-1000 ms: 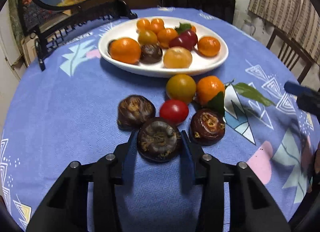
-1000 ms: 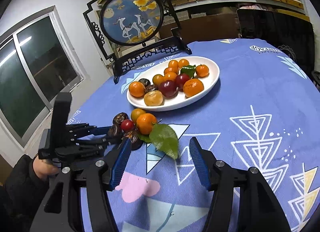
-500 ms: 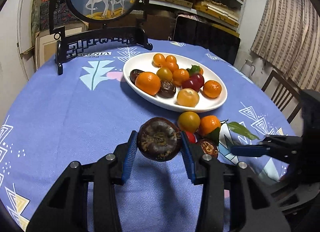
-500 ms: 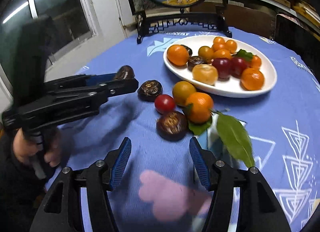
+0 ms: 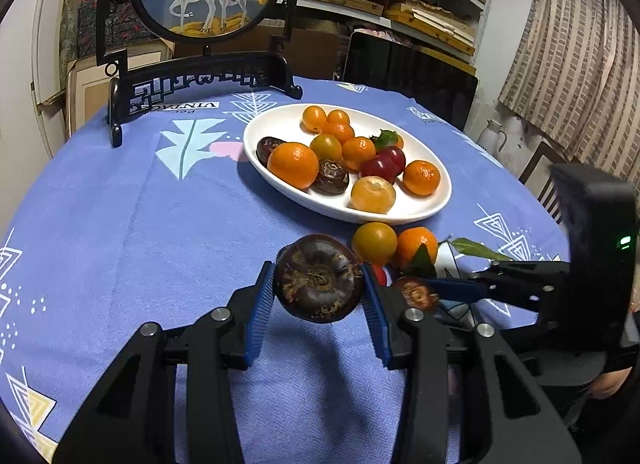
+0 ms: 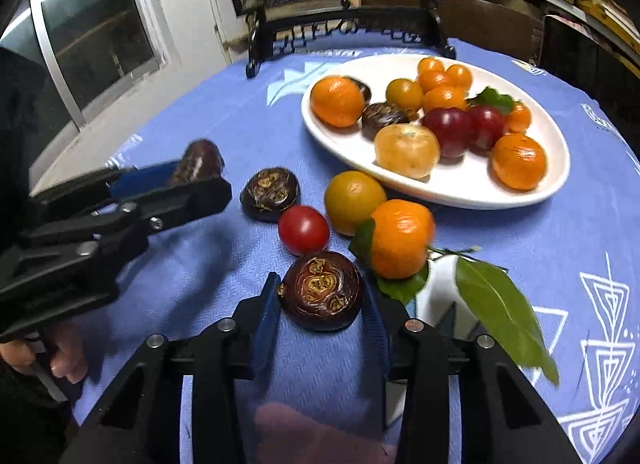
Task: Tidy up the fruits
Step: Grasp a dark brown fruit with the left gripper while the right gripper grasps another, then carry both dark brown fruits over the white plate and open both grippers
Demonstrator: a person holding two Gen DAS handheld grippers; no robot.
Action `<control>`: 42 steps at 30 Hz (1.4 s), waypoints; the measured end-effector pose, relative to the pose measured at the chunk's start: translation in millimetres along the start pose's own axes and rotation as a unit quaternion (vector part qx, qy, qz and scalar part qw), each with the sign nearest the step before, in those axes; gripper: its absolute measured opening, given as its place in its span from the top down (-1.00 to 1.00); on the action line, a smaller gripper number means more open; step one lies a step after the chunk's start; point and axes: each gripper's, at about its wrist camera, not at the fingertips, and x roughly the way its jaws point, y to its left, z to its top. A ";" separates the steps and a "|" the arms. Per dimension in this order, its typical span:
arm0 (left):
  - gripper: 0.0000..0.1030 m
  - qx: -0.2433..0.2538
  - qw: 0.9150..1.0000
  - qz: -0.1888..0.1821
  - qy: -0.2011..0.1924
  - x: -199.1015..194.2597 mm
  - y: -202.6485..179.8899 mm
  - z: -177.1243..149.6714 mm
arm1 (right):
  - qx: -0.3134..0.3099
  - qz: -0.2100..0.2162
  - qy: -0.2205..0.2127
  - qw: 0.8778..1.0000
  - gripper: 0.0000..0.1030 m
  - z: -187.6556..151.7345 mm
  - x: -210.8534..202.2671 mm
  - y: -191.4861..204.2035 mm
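A: Left gripper (image 5: 318, 300) clenched on a dark round fruit (image 5: 318, 278), held clear of the worktop (image 5: 140, 224), white plate (image 5: 436, 206) well ahead of the fingers.

B: Noted. Right gripper (image 6: 320, 316)?

A: Fingers straddling a second dark fruit (image 6: 320, 290) resting on the cloth; pads close on both flanks, contact not certain. Cannot tell if closed or merely bracketing.

B: Handling estimate?

A: Probably light, firm-skinned, rough scarred cap up. Squat and round, so likely to roll if nudged. Best taken across the widest girth, pads on opposite flanks, modest squeeze.

B: Neighbours?

A: Red cherry tomato (image 6: 303, 229) just beyond the right fingertips; leafy mandarin (image 6: 402, 238) ahead-right, near. Soft tomato best avoided on the lift.
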 end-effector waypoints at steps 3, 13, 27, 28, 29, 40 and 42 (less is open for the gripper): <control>0.19 0.001 1.000 -0.002 -0.002 -1.3 0.1 -0.1 | 0.007 0.040 -0.026 0.999 0.20 -8.1 -22.3 -2.8; 0.19 0.025 1.000 -0.012 -0.014 -14.8 -16.9 14.1 | 0.083 0.067 -0.084 0.991 0.20 -13.5 -103.7 -80.6; 0.19 0.036 0.999 0.007 -0.001 50.5 -31.2 128.8 | 0.100 0.035 -0.134 0.985 0.20 93.7 -91.2 -137.1; 0.19 0.034 0.999 0.009 0.003 57.8 -30.3 133.1 | 0.101 0.033 -0.129 0.986 0.20 99.1 -84.3 -139.8; 0.19 0.029 0.999 0.011 0.010 69.5 -28.4 138.9 | 0.104 0.029 -0.124 0.986 0.20 104.7 -74.8 -142.3; -0.26 -0.003 0.999 0.022 0.026 96.1 -7.5 141.9 | 0.126 0.029 -0.105 0.986 -0.07 125.0 -31.8 -152.7; -0.35 0.002 0.999 0.023 0.022 82.5 -6.9 130.6 | 0.126 0.032 -0.105 0.986 -0.07 114.7 -39.5 -149.3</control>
